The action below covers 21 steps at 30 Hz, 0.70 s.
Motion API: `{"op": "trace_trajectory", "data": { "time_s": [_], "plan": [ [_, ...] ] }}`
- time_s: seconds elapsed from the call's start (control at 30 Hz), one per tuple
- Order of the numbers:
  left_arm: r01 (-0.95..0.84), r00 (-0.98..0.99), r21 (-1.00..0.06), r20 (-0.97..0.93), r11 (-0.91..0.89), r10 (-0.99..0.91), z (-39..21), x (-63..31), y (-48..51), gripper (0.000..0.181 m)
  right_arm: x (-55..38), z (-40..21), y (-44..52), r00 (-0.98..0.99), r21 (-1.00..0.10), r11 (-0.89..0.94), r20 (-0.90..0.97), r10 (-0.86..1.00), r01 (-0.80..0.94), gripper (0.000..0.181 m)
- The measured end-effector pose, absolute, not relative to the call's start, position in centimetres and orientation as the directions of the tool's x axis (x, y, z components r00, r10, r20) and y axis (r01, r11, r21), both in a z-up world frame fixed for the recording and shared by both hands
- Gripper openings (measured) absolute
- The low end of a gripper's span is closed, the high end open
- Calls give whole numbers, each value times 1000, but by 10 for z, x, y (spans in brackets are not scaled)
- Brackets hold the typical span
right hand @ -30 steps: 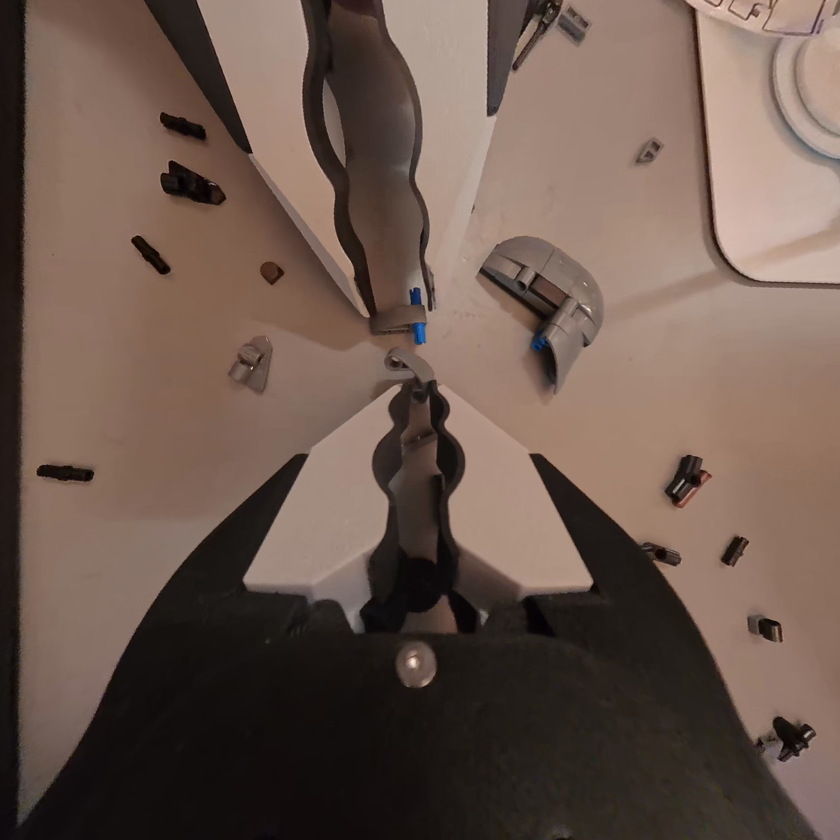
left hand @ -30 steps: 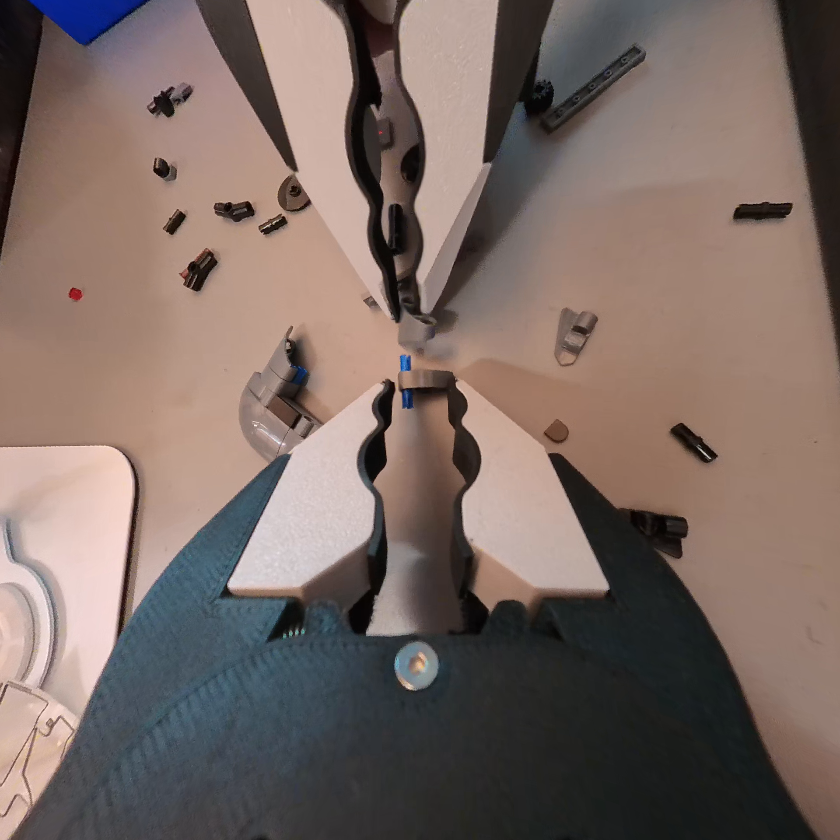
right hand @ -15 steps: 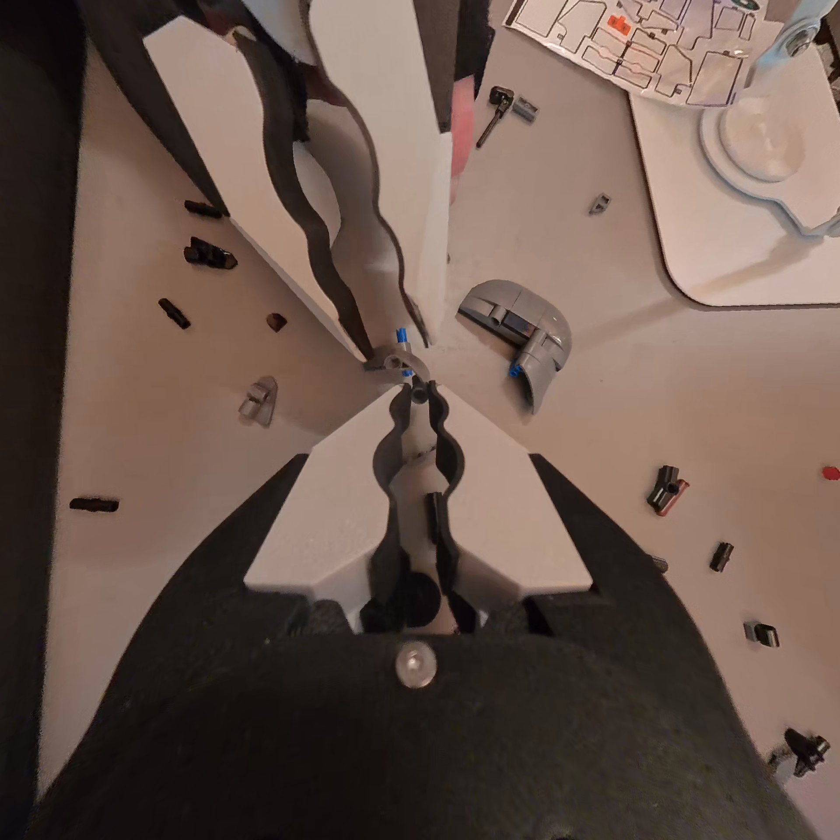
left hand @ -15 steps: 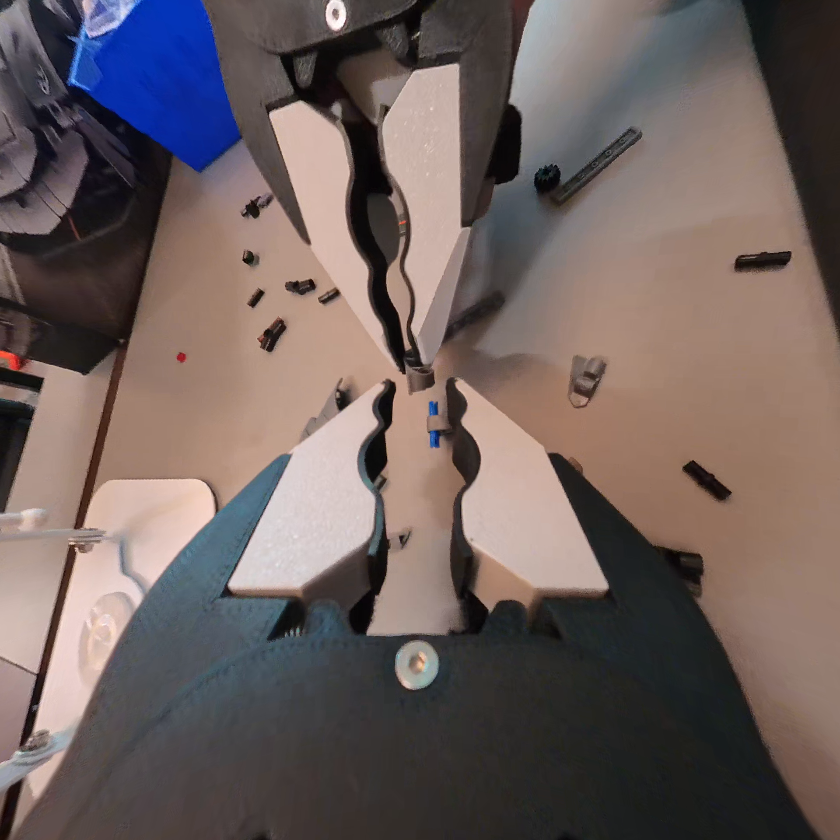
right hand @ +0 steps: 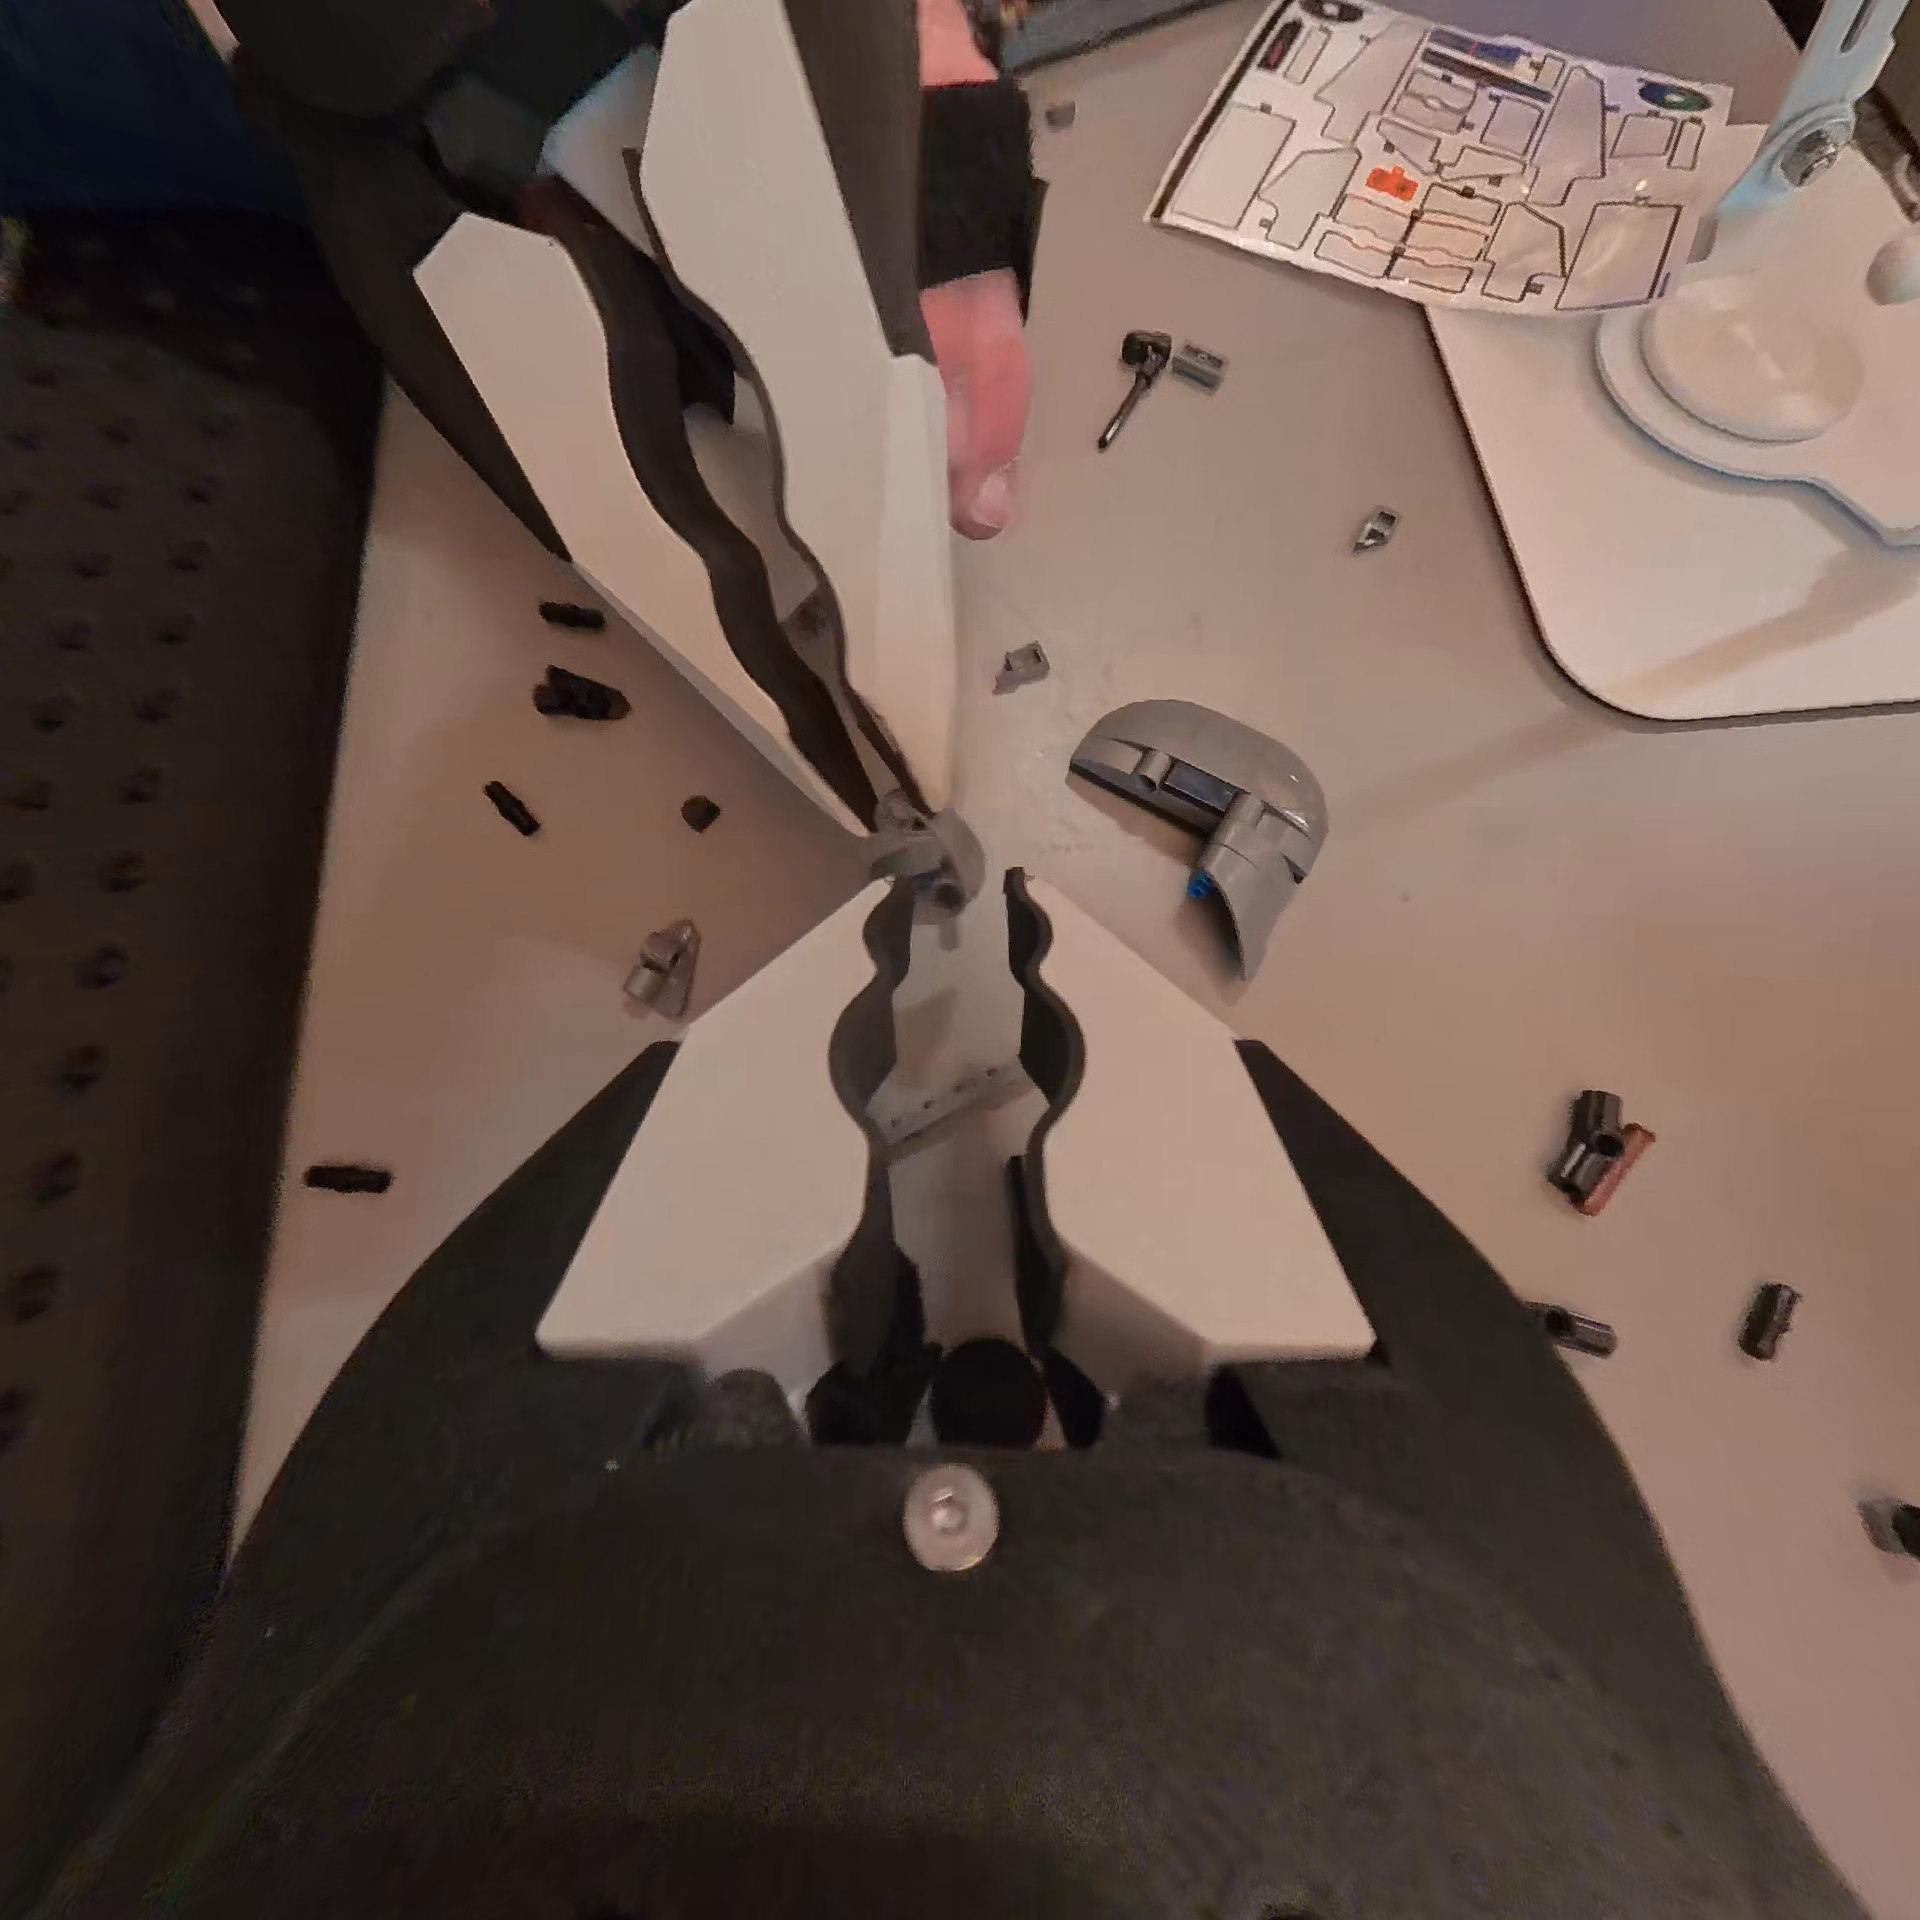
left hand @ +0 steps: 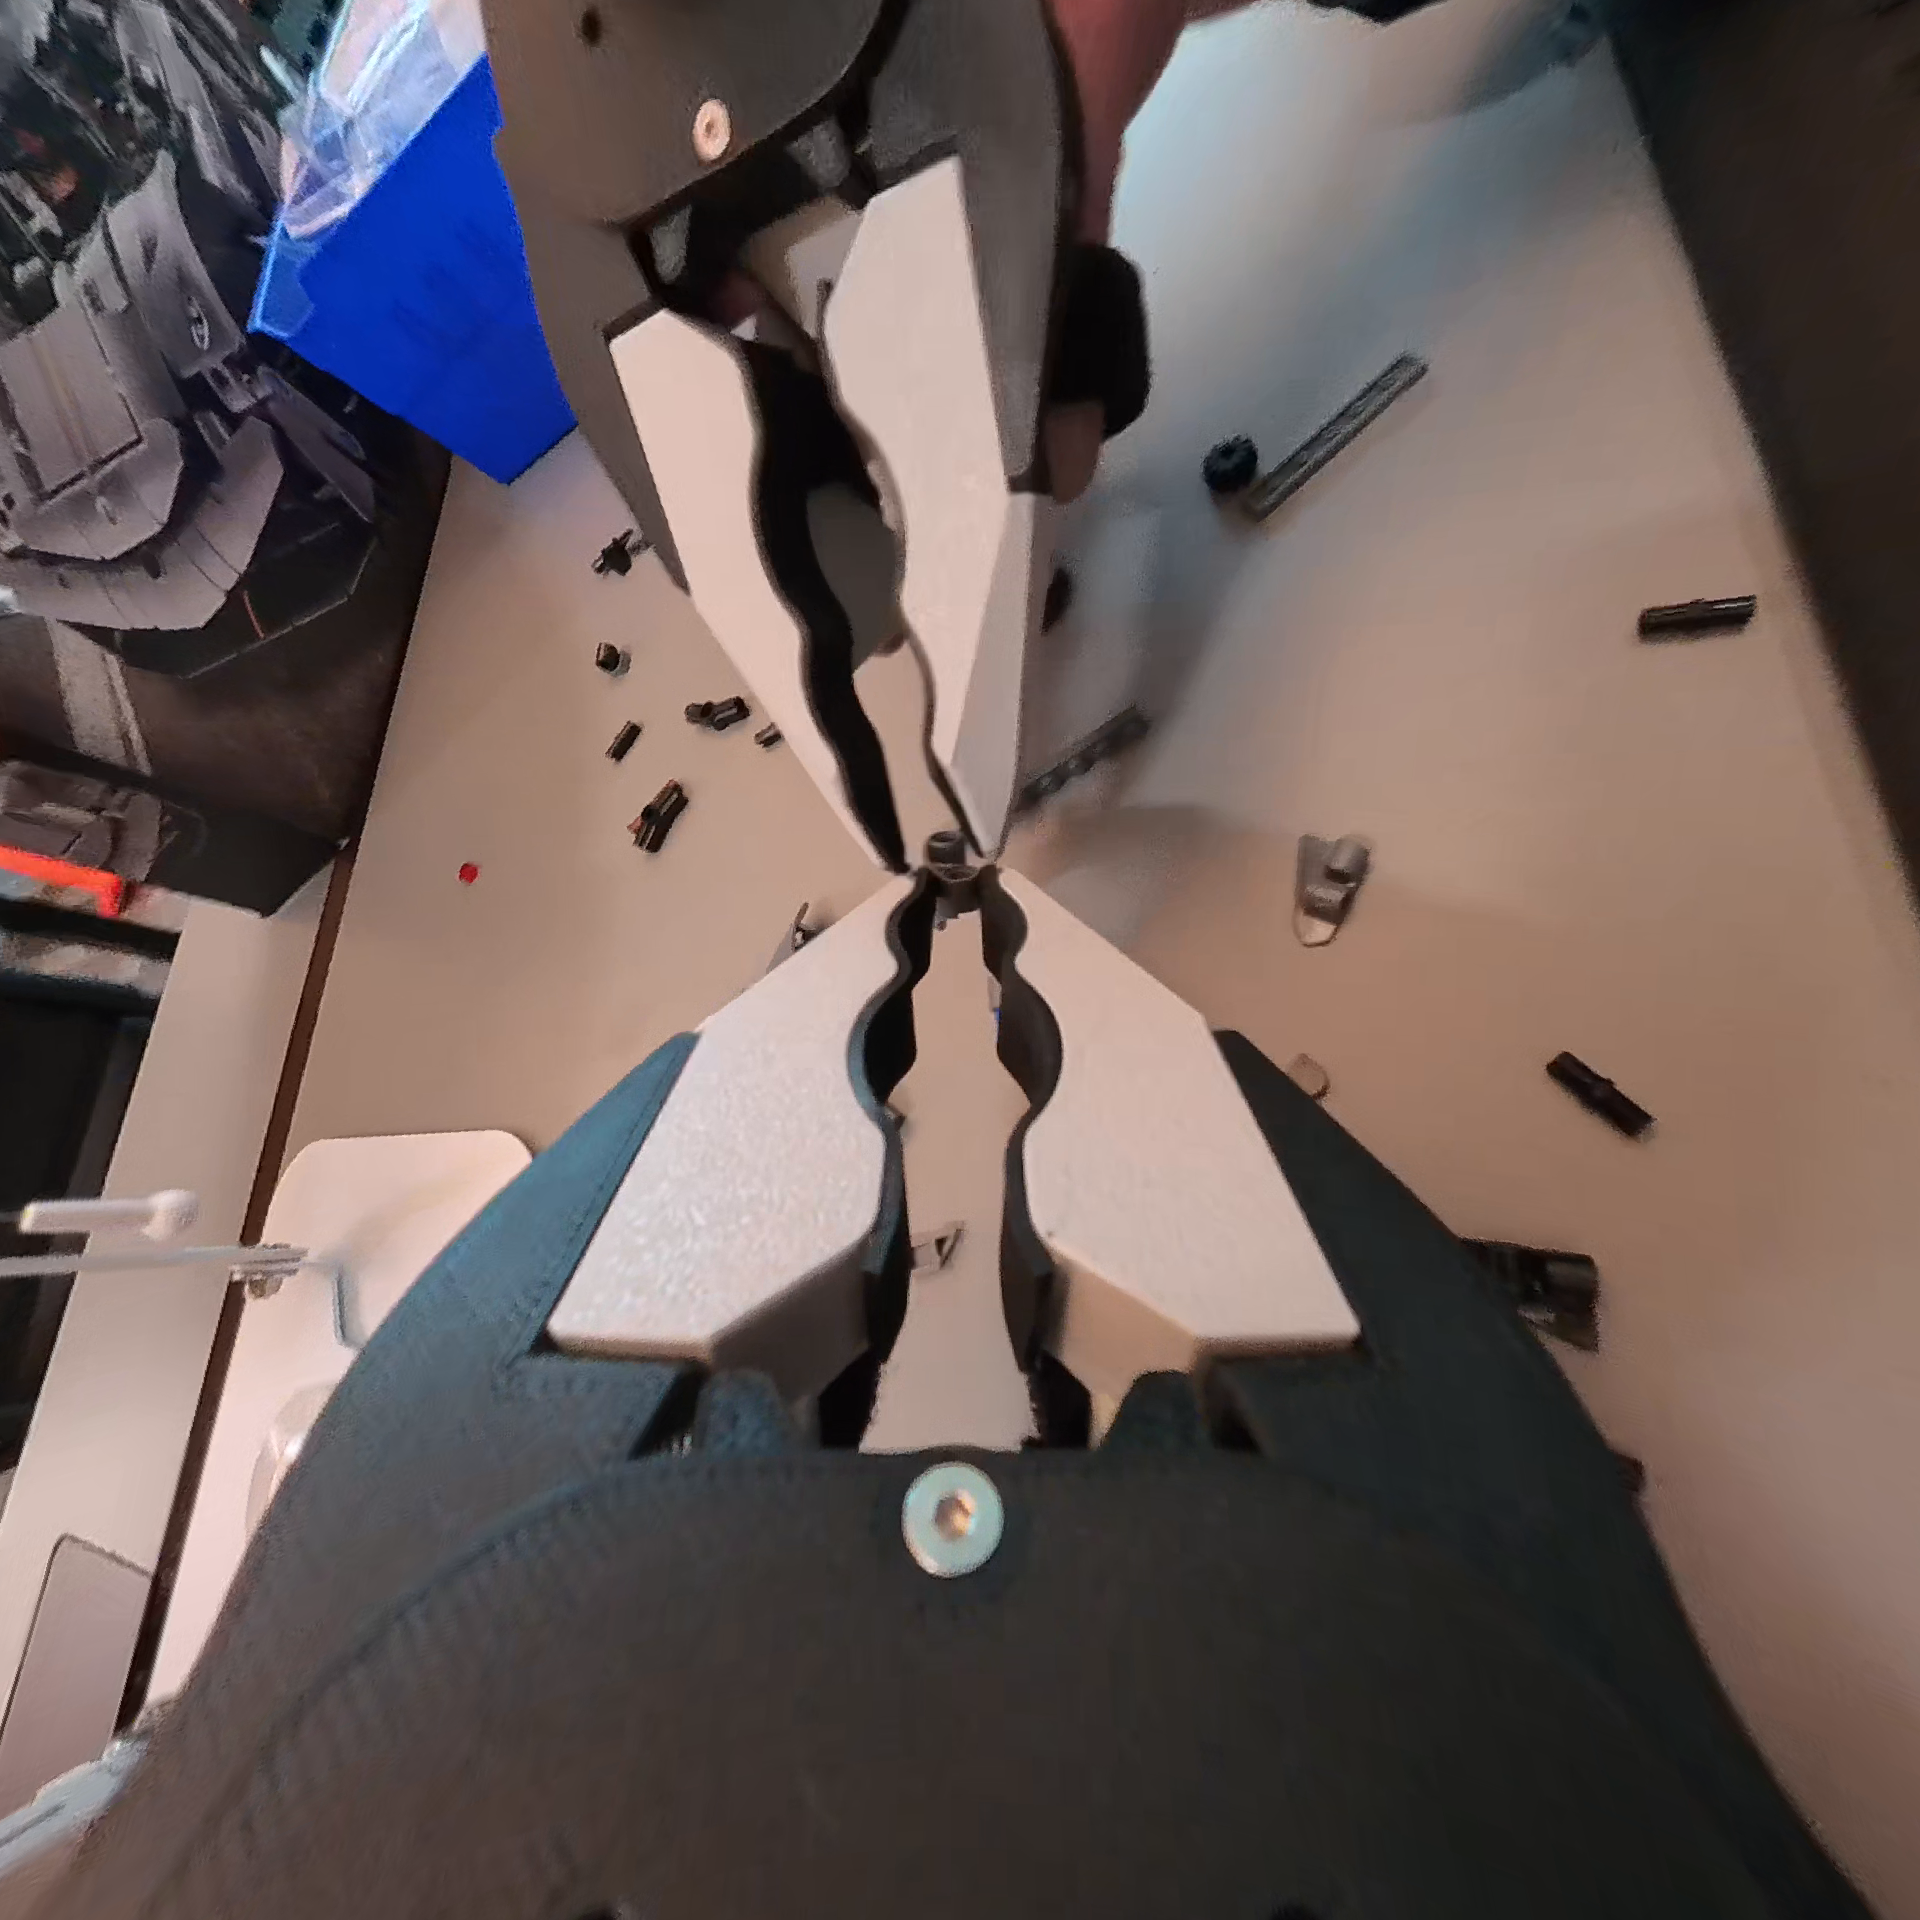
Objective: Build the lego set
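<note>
My left gripper [left hand: 954, 891] and my right gripper [right hand: 951, 888] meet tip to tip above the pale table [left hand: 1455, 779]. A small grey Lego connector [right hand: 925, 847] with a pin hole sits where the tips meet. In the right wrist view the left gripper [right hand: 904, 816] comes in from above, shut on this connector. My right gripper's jaws stand a little apart around its lower end. The connector also shows in the left wrist view [left hand: 948, 860], under the right gripper [left hand: 940, 847]. The blue pin is hidden.
A curved grey sub-assembly [right hand: 1205, 800] lies right of the tips. A sticker sheet [right hand: 1455, 156] and a white stand base [right hand: 1714, 571] are beyond it. Black pins [left hand: 1694, 615], a grey beam [left hand: 1340, 436] and a grey clip [left hand: 1325, 883] are scattered about. A blue bin [left hand: 416, 291] stands far left. Only a small space, under 4 cm, lies between the two pairs of fingers. The grey clip [left hand: 1325, 883] is about 7 centimeters from both grippers' fingertips. It is also in sight in the right wrist view [right hand: 654, 956].
Both grippers have lifted and tilted, and the two grey pieces have come together. The left jaws have narrowed onto the connector. The right jaws have spread slightly.
</note>
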<state>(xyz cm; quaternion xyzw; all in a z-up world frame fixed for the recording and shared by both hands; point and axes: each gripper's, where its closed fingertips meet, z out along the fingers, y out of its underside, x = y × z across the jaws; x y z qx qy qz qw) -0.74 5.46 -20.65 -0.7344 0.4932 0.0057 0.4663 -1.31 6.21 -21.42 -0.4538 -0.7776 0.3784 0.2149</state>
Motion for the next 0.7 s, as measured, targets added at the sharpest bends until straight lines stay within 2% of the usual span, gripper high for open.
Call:
{"op": "trace_trajectory", "data": {
  "time_s": [0.17, 0.37, 0.53, 0.7],
  "plan": [
    [-718, 447, -695, -498, 34, -743, -186, 3, 38, 6, -5, -196, 50, -559, -847, 160, -182, 809, 507, 26],
    [-762, 335, -625, -605, 169, -722, -175, 24, 24, 6, 8, -191, 28, -656, -856, 105, -303, 691, 506, 26],
    [-782, 317, -590, -654, 200, -687, -169, 29, 22, 5, 11, -184, 22, -693, -877, 119, -278, 665, 466, 10],
    [-763, 363, -621, -643, 180, -674, -166, 22, 28, 6, 6, -182, 28, -676, -888, 147, -214, 705, 435, 7]
  ]
}}
